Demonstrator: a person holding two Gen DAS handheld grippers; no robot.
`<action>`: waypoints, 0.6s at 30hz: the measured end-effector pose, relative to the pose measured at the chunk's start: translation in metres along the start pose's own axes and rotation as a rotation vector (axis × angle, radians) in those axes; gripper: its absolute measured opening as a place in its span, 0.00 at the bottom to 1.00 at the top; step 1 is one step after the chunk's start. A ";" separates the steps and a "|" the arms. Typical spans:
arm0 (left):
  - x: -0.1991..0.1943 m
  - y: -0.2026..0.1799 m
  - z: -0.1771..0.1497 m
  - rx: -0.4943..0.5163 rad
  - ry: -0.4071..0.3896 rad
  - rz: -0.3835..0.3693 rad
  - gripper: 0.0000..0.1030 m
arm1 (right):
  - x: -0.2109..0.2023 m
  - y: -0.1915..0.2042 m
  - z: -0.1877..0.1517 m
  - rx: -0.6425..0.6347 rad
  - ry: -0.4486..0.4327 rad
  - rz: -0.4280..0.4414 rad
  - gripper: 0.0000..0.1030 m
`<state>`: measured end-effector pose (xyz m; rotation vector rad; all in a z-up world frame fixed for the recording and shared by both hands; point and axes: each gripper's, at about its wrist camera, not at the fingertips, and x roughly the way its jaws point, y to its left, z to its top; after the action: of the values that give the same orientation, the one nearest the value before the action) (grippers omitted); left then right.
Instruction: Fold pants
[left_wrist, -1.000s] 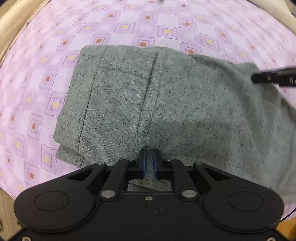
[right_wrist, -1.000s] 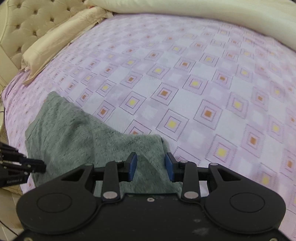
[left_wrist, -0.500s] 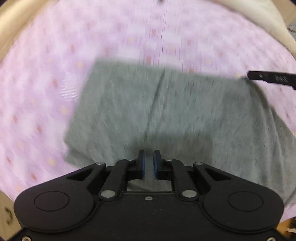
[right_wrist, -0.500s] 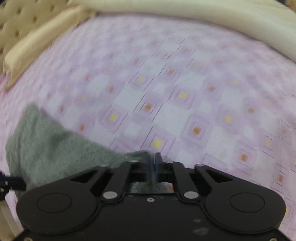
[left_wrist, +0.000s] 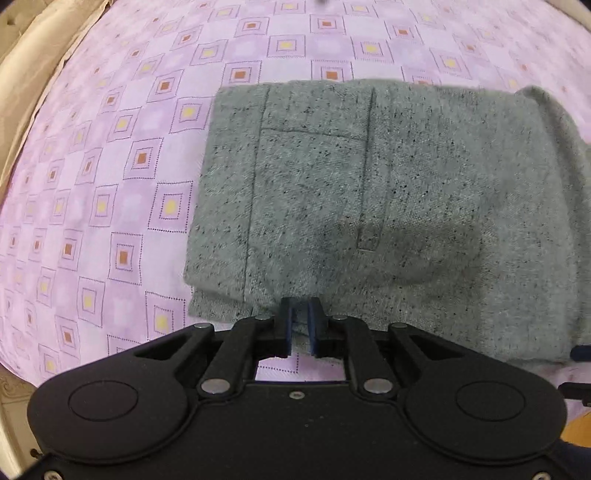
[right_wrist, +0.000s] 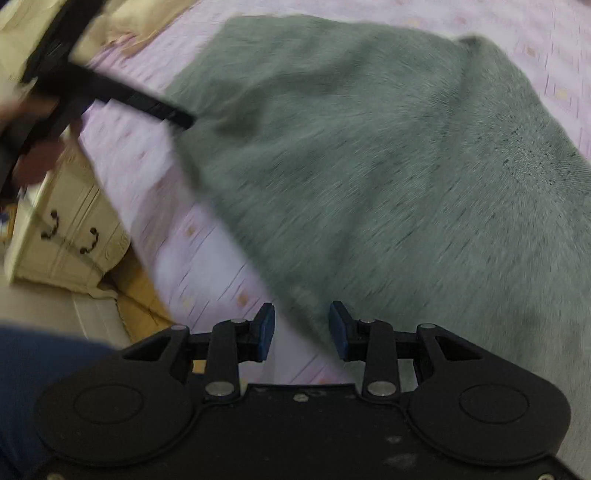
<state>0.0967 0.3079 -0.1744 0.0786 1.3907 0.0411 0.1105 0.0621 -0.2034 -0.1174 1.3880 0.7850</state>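
Grey speckled pants lie folded in a rough rectangle on the purple patterned sheet. My left gripper points down at their near edge. Its jaws are opening by a small gap, and a fold of grey cloth is still pinched between the blue pads. In the right wrist view the pants fill the middle, blurred by motion. My right gripper stands open over their near edge; the cloth's edge runs between the pads without touching them. The left gripper's black fingers reach the pants' far-left edge there.
A beige bed frame borders the sheet on the left. Beside the bed stands a cream cabinet with dark handles, above a wooden floor. A hand holds the left gripper. Dark blue clothing is at the lower left.
My right gripper closed at the pants' corner, then opened and swung across to their near edge. The pants now lie flatter and squarer. My left gripper shifted slightly and its gap widened a little.
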 end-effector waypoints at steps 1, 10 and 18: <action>-0.004 0.002 0.000 -0.005 -0.017 -0.008 0.17 | -0.006 0.002 -0.001 0.028 -0.029 -0.012 0.35; -0.026 -0.001 -0.001 -0.002 -0.082 0.008 0.18 | 0.007 0.061 0.034 -0.269 -0.197 -0.099 0.35; -0.042 -0.012 0.014 0.017 -0.134 -0.061 0.18 | 0.045 0.088 0.061 -0.356 -0.140 -0.105 0.06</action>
<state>0.1029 0.2928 -0.1314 0.0522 1.2592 -0.0261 0.1116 0.1780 -0.1985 -0.4017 1.0918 0.9277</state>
